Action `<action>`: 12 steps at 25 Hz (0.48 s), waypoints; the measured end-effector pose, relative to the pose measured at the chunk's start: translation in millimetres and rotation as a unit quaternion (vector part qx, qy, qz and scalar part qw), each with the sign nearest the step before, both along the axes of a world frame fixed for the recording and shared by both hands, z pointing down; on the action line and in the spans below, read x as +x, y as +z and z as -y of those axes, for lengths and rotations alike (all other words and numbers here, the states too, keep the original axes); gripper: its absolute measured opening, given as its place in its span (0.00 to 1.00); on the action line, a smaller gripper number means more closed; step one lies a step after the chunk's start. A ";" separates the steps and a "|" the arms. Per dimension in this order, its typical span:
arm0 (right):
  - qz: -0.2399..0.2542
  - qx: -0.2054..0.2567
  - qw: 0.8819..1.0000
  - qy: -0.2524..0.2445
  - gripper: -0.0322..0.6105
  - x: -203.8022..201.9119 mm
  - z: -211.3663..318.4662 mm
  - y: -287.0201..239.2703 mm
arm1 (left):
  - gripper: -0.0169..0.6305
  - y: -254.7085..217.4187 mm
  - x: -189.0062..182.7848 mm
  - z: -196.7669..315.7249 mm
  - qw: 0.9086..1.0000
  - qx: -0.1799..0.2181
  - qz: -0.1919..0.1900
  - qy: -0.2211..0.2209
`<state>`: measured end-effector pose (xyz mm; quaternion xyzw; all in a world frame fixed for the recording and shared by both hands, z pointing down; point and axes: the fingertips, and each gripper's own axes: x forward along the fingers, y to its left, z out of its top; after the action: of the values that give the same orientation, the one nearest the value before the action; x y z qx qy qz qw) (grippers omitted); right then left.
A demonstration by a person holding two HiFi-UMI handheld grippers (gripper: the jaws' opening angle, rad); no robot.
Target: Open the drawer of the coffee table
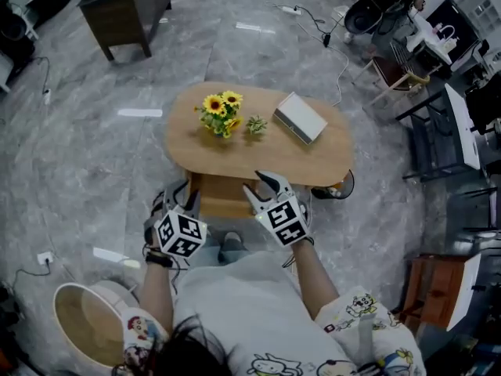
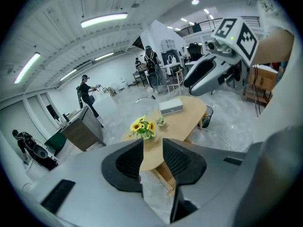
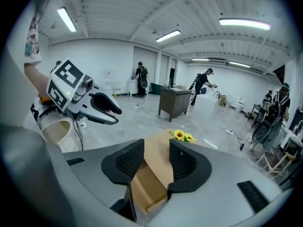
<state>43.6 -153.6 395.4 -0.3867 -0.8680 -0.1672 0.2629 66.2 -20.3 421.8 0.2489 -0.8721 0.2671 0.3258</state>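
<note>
An oval wooden coffee table (image 1: 313, 159) stands on the grey floor, carrying sunflowers (image 1: 221, 112), a small plant (image 1: 256, 124) and a white box (image 1: 299, 117). Its drawer (image 1: 223, 198) stands pulled out below the near edge, and the open wooden box of it shows in the right gripper view (image 3: 149, 188). My left gripper (image 1: 182, 198) hangs above the drawer's left side, its jaws apart with only table and floor between them (image 2: 152, 148). Over the near table edge, my right gripper (image 1: 266, 185) is open and holds nothing (image 3: 156, 150).
A dark cabinet (image 1: 125, 10) stands far left. There is a round pale basket (image 1: 86, 319) beside the person at near left, and a black bin (image 1: 343, 185) by the table's right end. Chairs and desks (image 1: 438, 124) crowd the right; cables (image 1: 313, 22) cross the floor. People stand far back (image 3: 201, 84).
</note>
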 end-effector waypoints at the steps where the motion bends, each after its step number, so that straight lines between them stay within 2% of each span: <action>1: 0.003 -0.006 1.000 0.002 0.26 0.5 5.5 -8.6 | 0.19 -8.3 0.0 4.1 1.000 0.002 0.008 -0.003; 4: 0.021 -0.014 1.000 0.004 0.26 3.4 20.9 -28.6 | 0.19 -23.9 2.9 12.8 0.999 0.020 0.022 -0.018; 7: 0.037 -0.039 0.998 0.017 0.26 4.4 29.4 -51.2 | 0.19 -40.9 7.4 13.8 0.995 0.076 0.032 -0.051; 12: 0.039 -0.125 0.991 0.042 0.25 3.8 28.1 -85.7 | 0.18 -76.4 14.6 12.0 0.976 0.185 0.056 -0.097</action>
<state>47.4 -181.7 309.7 -0.3726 -0.9072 -0.0613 0.1853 80.8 -32.3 345.4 0.2033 -0.9432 0.0819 0.2498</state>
